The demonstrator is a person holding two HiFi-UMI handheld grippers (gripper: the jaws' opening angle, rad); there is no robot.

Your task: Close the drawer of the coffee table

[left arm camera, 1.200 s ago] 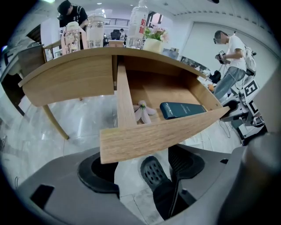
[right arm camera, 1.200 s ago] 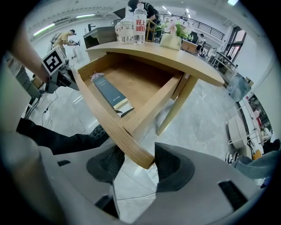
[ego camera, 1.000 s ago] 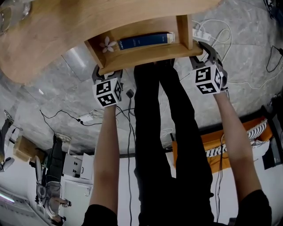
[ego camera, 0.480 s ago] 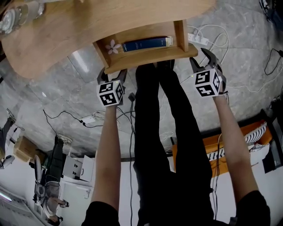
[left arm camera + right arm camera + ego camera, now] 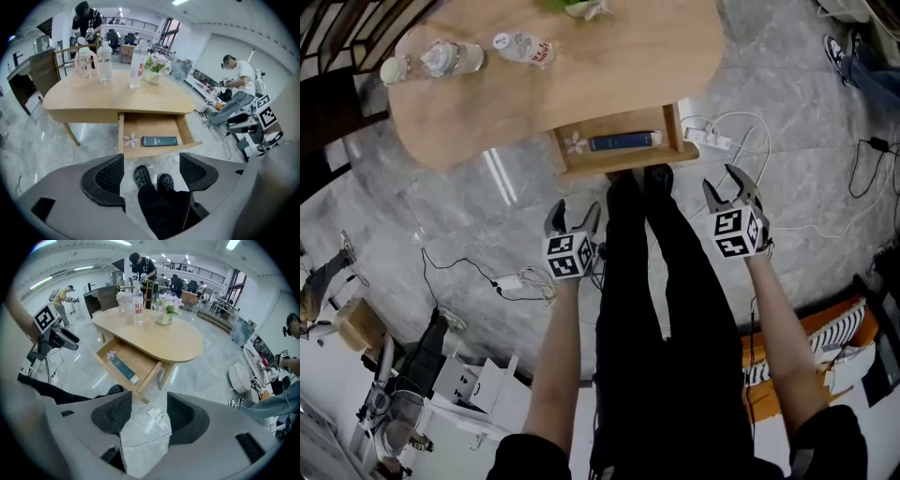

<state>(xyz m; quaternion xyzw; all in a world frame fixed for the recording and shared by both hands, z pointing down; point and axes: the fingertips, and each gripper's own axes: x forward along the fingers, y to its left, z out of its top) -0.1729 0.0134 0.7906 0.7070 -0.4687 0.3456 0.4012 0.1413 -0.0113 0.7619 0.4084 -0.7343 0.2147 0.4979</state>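
Upper centre of frame: drawer (image 5: 619,162) under the wooden surface (image 5: 609,56), standing open, 1 dark book (image 5: 623,142) and 1 flower (image 5: 576,143) inside. Lower down I hold left tongs (image 5: 576,214) and right tongs (image 5: 726,191), both spread, empty, clear of it.

The wooden coffee table (image 5: 609,66) stands on a grey marble floor (image 5: 469,216). Three bottles (image 5: 441,58) and a vase of flowers (image 5: 154,70) stand on its top. Its drawer (image 5: 619,169) is pulled out and holds a dark flat box (image 5: 623,142) beside a pink flower (image 5: 576,143). A white power strip (image 5: 710,139) lies on the floor near the drawer.
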